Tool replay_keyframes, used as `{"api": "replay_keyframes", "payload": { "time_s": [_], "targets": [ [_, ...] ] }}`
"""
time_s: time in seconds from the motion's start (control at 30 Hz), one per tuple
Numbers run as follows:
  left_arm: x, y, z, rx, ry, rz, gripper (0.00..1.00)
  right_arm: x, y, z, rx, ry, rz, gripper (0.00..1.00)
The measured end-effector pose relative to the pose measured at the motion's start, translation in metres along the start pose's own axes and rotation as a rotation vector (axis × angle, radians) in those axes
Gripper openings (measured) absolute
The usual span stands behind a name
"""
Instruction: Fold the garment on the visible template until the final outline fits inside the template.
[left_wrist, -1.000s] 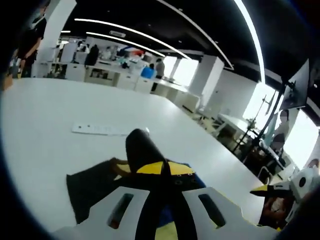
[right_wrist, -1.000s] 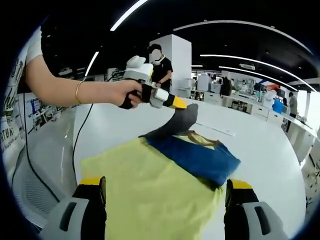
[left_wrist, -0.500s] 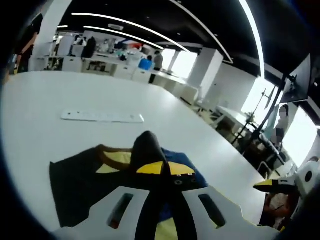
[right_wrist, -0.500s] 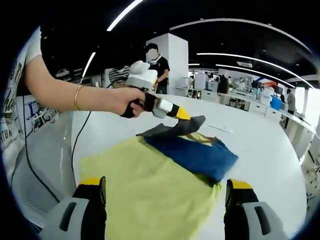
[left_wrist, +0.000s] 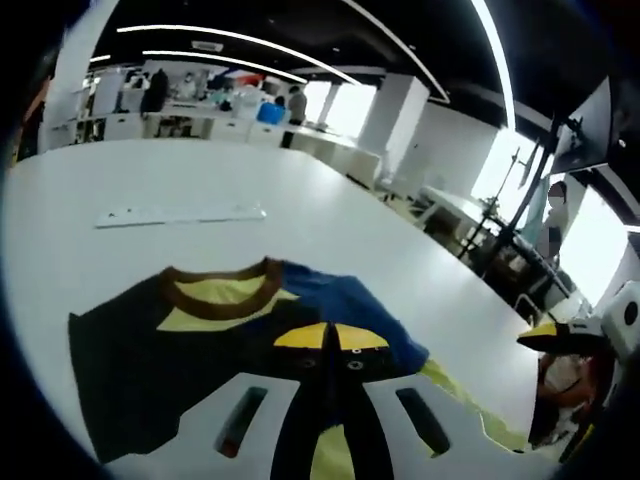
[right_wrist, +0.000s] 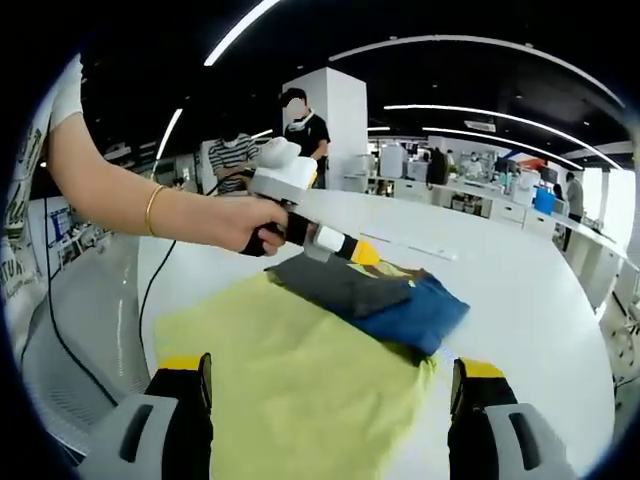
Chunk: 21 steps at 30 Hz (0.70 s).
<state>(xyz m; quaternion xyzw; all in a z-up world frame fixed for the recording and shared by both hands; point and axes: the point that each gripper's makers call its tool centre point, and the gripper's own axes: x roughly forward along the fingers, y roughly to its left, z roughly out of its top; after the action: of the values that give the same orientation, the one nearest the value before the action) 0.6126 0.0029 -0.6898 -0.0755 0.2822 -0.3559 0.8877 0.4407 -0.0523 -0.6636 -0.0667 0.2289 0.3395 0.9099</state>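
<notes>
The garment (right_wrist: 370, 300), dark grey and blue with a brown collar, lies folded on the far part of the yellow template (right_wrist: 300, 390), which is spread over the white table (right_wrist: 520, 300). The left gripper (right_wrist: 362, 254), held in a hand (right_wrist: 235, 222), has its yellow-tipped jaws pressed together at the garment's far edge. The right gripper (right_wrist: 330, 395) hangs over the template's near edge, jaws spread wide, grasping nothing.

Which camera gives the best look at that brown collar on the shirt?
The left gripper view: the collar lies open as a full brown curve on the shirt. In the right gripper view it is mostly hidden behind the left gripper.
</notes>
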Motion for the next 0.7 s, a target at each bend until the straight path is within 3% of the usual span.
{"api": "replay_keyframes", "payload": {
  "time_s": [0.23, 0.47, 0.57, 0.7],
  "targets": [
    [0.002, 0.001, -0.009, 0.057, 0.025, 0.013, 0.00, -0.001, -0.002, 0.000, 0.003, -0.002, -0.006, 0.99],
    [-0.001, 0.020, -0.002, 0.166, 0.002, 0.082, 0.33, -0.001, -0.002, 0.001, 0.003, -0.005, -0.005, 0.99],
    [0.000, 0.025, -0.004, 0.191, 0.013, 0.095, 0.40, -0.001, -0.001, 0.001, 0.006, -0.007, -0.006, 0.99],
    [0.002, 0.029, -0.010, 0.194, 0.033, 0.103, 0.40, -0.001, -0.002, 0.000, 0.011, -0.006, -0.007, 0.99]
  ]
}}
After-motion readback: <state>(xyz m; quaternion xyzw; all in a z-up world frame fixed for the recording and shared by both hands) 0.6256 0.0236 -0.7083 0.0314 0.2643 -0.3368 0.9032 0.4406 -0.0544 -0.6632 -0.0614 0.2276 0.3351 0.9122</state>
